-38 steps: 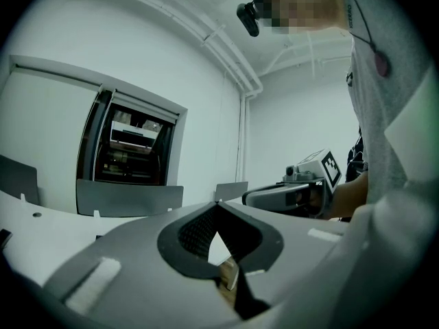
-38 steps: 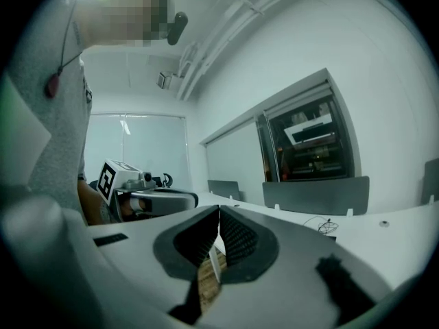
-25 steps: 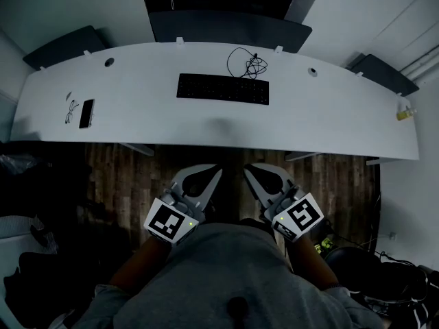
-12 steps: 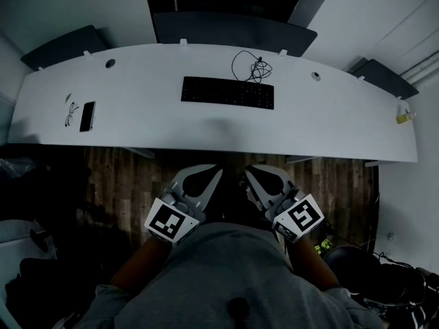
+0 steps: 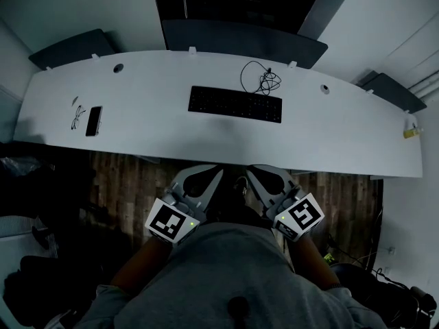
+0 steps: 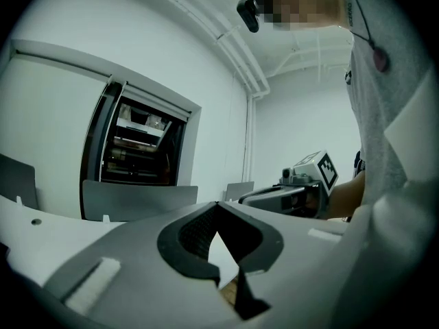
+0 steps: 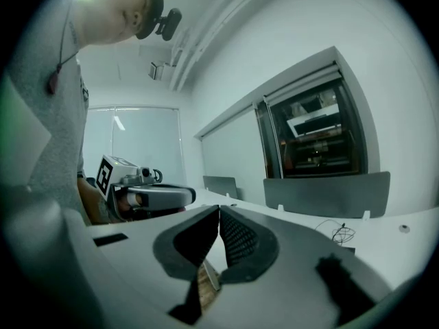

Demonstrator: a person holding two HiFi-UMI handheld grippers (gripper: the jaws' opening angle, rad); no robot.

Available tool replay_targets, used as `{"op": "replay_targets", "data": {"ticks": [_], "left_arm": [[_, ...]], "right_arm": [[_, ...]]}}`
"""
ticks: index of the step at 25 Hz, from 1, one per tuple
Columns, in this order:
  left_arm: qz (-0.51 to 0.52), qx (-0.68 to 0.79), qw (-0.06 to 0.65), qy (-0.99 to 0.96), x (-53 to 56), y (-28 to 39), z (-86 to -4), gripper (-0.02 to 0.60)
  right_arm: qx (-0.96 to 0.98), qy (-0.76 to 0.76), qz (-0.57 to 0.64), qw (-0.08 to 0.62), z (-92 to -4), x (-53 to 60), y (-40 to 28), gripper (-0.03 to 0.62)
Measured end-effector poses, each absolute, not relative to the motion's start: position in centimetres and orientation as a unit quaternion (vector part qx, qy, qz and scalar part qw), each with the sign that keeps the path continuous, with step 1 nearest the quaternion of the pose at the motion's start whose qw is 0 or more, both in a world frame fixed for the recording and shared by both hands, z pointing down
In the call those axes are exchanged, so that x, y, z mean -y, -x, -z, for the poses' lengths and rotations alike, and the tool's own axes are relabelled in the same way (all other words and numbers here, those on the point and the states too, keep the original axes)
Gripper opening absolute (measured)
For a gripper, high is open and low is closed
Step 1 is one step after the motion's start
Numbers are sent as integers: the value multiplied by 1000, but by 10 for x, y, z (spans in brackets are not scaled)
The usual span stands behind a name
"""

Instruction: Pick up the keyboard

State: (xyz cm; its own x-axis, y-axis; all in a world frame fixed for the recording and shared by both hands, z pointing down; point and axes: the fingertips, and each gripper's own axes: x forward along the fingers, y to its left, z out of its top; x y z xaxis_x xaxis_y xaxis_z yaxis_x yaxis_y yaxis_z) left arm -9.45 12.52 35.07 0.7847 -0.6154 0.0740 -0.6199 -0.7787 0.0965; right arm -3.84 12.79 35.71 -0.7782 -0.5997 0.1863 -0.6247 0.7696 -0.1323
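Observation:
A black keyboard (image 5: 235, 104) lies flat near the middle of the long white desk (image 5: 151, 118), a little toward its back edge. Both grippers hang in front of the person's body, short of the desk's near edge and over the wooden floor. My left gripper (image 5: 218, 171) is shut with nothing in it, and my right gripper (image 5: 248, 171) beside it is also shut and empty. In the left gripper view the closed jaw tips (image 6: 217, 204) meet, with the right gripper's marker cube (image 6: 317, 171) alongside. In the right gripper view the tips (image 7: 219, 209) also touch.
A tangled black cable (image 5: 264, 79) lies just behind the keyboard. A phone (image 5: 95, 120) and a pair of glasses (image 5: 77, 117) rest at the desk's left end. A small yellow item (image 5: 410, 133) sits at the far right end. Dark divider panels (image 5: 243, 33) stand behind the desk.
The desk and keyboard have slid lower and rightward in the head view, so the person has stepped closer. Both grippers keep their pose in front of the body, still shut.

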Motion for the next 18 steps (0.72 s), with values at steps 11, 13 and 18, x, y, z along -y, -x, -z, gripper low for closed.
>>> {"op": "replay_targets", "data": {"ticks": [11, 13, 18], "left_arm": [[-38, 341, 72, -937, -65, 71, -351, 5], [-46, 342, 73, -936, -54, 66, -354, 5], [-48, 352, 66, -933, -23, 48, -357, 5]], "right_arm": [[941, -316, -102, 59, -361, -61, 14, 15], [941, -315, -105, 61, -362, -49, 8, 15], [943, -306, -111, 63, -367, -19, -12, 15]]}}
